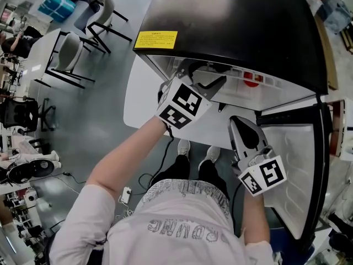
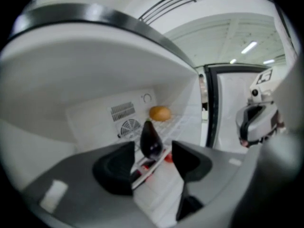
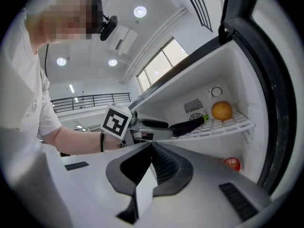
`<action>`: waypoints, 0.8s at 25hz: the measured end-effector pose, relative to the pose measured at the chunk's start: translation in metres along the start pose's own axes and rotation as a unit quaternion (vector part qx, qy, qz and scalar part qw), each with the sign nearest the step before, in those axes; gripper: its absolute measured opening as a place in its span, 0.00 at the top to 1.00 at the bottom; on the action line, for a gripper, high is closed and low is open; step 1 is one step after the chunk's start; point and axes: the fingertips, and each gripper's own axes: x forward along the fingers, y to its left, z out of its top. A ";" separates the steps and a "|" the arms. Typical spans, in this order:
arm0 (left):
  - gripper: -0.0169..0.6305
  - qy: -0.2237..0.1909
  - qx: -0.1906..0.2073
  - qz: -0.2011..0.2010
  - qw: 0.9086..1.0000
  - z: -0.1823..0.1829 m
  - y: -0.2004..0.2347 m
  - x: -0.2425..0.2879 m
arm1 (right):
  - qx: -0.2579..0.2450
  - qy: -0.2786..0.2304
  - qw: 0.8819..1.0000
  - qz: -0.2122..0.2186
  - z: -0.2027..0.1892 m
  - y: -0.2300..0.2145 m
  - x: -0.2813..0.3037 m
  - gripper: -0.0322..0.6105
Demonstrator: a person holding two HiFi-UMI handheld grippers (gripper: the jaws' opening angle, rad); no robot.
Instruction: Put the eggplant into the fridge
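Open fridge (image 1: 231,15): glossy black shell, rounded top, smooth white plastic lining. Door (image 1: 298,170) swung wide at the right, black rim around a white inner panel.

Inside, a white wire shelf (image 3: 227,125) of thin parallel bars, running to the moulded back wall.

Left gripper (image 2: 152,158) reached into the compartment, grey matte body with a black-and-white marker cube. Jaws spread well apart, dark pads facing each other and gripping nothing.

Right gripper (image 3: 153,163) held outside by the open door, same grey build. Ribbed pads pressed together at the tips, nothing caught between.

Eggplant (image 2: 151,139) lying on the shelf near its front edge, just ahead of the left gripper's tips and in line with the gap. Long, tapered, glossy dark purple, green stem end pointed at the back wall; no pad seen touching it.

Round, dull-skinned orange fruit (image 3: 222,110) at the shelf's back right corner, apart from the eggplant.

Small shiny red apple (image 3: 232,163) below the shelf, close to the right wall.
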 end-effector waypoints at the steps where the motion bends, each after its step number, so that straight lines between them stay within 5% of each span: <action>1: 0.59 -0.001 -0.003 0.000 1.000 -0.001 -0.001 -0.003 | -0.001 0.000 1.000 0.000 0.001 0.001 0.001 0.94; 20: 0.75 -0.070 -0.048 -0.008 0.996 0.004 -0.008 -0.074 | -0.021 -0.005 1.000 -0.017 0.016 0.011 0.017 0.94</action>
